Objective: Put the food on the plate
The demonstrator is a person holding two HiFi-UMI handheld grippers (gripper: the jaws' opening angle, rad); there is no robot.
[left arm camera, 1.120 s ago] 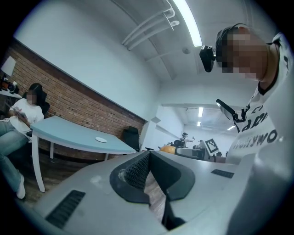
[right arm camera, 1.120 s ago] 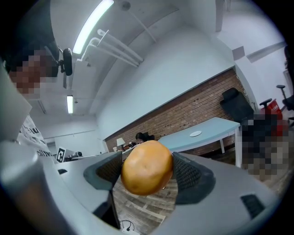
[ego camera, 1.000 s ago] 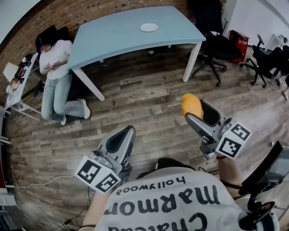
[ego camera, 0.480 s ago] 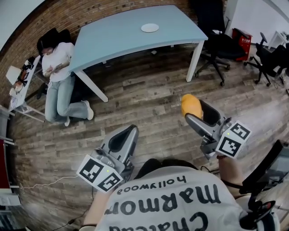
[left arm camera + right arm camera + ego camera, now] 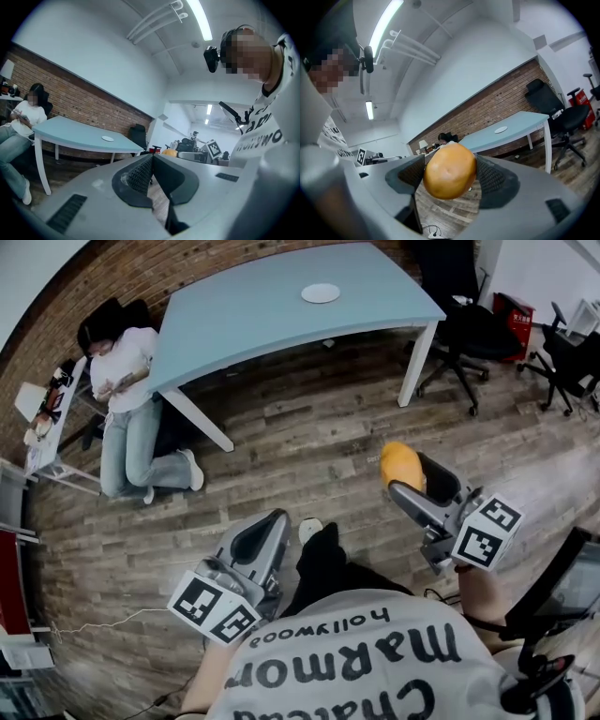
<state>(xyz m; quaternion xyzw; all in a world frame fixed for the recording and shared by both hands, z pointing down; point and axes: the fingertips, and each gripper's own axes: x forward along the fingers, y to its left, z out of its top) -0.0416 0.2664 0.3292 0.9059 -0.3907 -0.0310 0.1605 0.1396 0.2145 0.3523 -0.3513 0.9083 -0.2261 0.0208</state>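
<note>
Round orange food (image 5: pixel 449 171) between jaws of right claw (image 5: pixel 409 474)

At six o'clock in the head view I wear a white shirt (image 5: pixel 309 681) with bold black lettering. My left gripper (image 5: pixel 275 521) and right gripper (image 5: pixel 410 474) are smooth grey shells with dark ribbed pads (image 5: pixel 140 174). Each carries a white marker cube (image 5: pixel 216 607) of black squares.

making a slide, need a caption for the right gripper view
Right gripper holds a round orange food item between its fingers, facing the white plate on the blue table.
</note>
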